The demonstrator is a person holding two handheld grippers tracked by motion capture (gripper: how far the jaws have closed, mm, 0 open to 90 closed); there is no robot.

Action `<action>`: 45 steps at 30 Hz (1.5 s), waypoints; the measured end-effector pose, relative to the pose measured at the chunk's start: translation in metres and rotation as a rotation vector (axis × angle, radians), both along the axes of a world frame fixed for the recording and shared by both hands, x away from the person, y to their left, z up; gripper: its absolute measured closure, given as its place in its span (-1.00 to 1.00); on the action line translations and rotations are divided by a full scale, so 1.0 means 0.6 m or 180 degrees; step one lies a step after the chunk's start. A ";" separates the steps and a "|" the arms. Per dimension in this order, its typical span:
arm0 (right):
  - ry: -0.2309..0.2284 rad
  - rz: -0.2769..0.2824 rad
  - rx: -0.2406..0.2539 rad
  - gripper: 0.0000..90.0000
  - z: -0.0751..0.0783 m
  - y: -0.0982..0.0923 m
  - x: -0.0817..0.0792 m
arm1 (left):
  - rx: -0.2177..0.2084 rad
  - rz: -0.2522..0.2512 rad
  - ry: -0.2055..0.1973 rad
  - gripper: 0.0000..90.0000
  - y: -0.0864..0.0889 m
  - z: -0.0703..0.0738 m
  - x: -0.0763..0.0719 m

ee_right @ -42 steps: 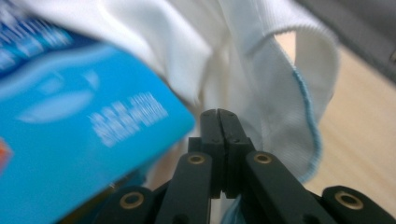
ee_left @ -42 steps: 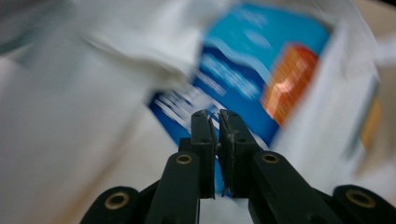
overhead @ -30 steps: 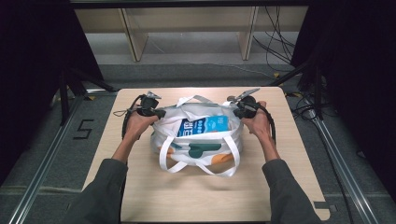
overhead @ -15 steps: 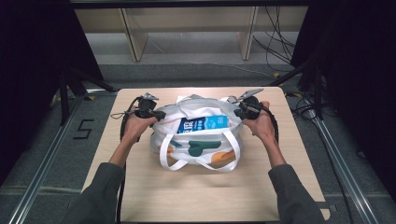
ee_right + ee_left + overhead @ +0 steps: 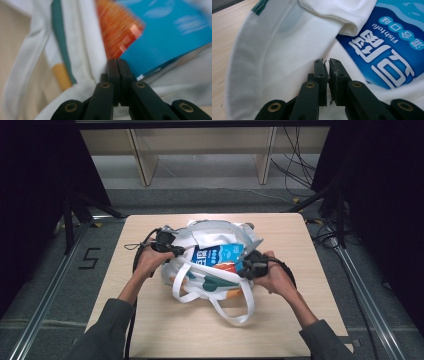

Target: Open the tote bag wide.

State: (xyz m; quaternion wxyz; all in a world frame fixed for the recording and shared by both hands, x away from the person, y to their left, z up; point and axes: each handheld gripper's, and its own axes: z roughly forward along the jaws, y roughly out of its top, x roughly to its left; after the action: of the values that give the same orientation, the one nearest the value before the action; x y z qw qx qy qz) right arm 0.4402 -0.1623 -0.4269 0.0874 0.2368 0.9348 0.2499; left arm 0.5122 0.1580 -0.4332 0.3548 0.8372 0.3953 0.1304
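— What's on your screen?

— A wooden table [image 5: 280, 330], and lying mid-table a white tote bag [image 5: 215, 232] with teal trim, its handles flopped toward me. A blue fish tofu packet [image 5: 216, 255] shows in the bag's mouth, an orange packet [image 5: 227, 267] just beside it.

— And my grippers?

— Left gripper [image 5: 176, 251] sits at the bag's left edge. Its jaws have just been easing together and stand almost closed, with a thin fold of bag cloth pinched between them. Right gripper [image 5: 248, 268] is at the bag's right side; jaws fully together, and I can't tell whether they trap any cloth.
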 end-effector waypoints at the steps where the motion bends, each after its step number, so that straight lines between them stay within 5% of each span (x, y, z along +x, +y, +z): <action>1: 0.0009 0.0017 0.0000 1.00 -0.007 0.001 -0.006 | 0.0051 -0.0047 0.0056 0.88 0.002 0.001 0.000; 4: -0.0002 0.0033 0.0002 1.00 -0.015 0.002 -0.013 | 0.0185 -0.0055 0.0045 0.91 0.005 -0.007 -0.002; 9: -0.0114 -0.0071 0.0170 1.00 -0.006 -0.003 -0.013 | 0.0140 -0.0054 0.0059 0.92 0.013 -0.006 -0.014; 12: -0.0230 -0.0111 0.0311 1.00 0.004 -0.007 -0.015 | -0.0022 -0.0189 0.0078 0.90 0.011 0.006 -0.036; 16: -0.0290 -0.0179 0.0420 1.00 0.016 -0.006 -0.013 | 0.0113 -0.0486 0.0035 0.89 0.004 0.017 -0.082; 19: -0.0344 -0.0247 0.0448 1.00 0.017 -0.004 -0.010 | 0.0220 -0.0726 0.0213 0.93 0.013 0.009 -0.107; 23: -0.0424 -0.0354 0.0542 1.00 0.017 -0.012 0.001 | -0.0023 -0.0704 0.0353 0.95 0.032 -0.008 -0.109; 34: -0.0593 -0.0551 0.0913 0.86 0.036 -0.040 -0.002 | -0.0382 -0.0527 0.0023 0.69 0.027 0.014 -0.135; 42: -0.0602 -0.0608 0.0997 0.73 0.042 -0.047 -0.014 | -0.0563 -0.0483 -0.0049 0.56 0.028 0.015 -0.151; 43: -0.0722 -0.0535 0.0982 0.71 0.041 -0.048 -0.012 | -0.0587 -0.0463 -0.0085 0.52 0.028 0.016 -0.154; 45: -0.0630 -0.0644 0.1013 0.68 0.042 -0.049 -0.018 | -0.0567 -0.0504 -0.0082 0.44 0.025 0.020 -0.161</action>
State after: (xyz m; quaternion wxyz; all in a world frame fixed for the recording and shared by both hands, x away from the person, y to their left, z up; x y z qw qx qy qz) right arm 0.4296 -0.1914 -0.4018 0.1650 0.3145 0.8419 0.4064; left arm 0.4158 0.1732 -0.4210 0.4421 0.8292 0.3333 0.0771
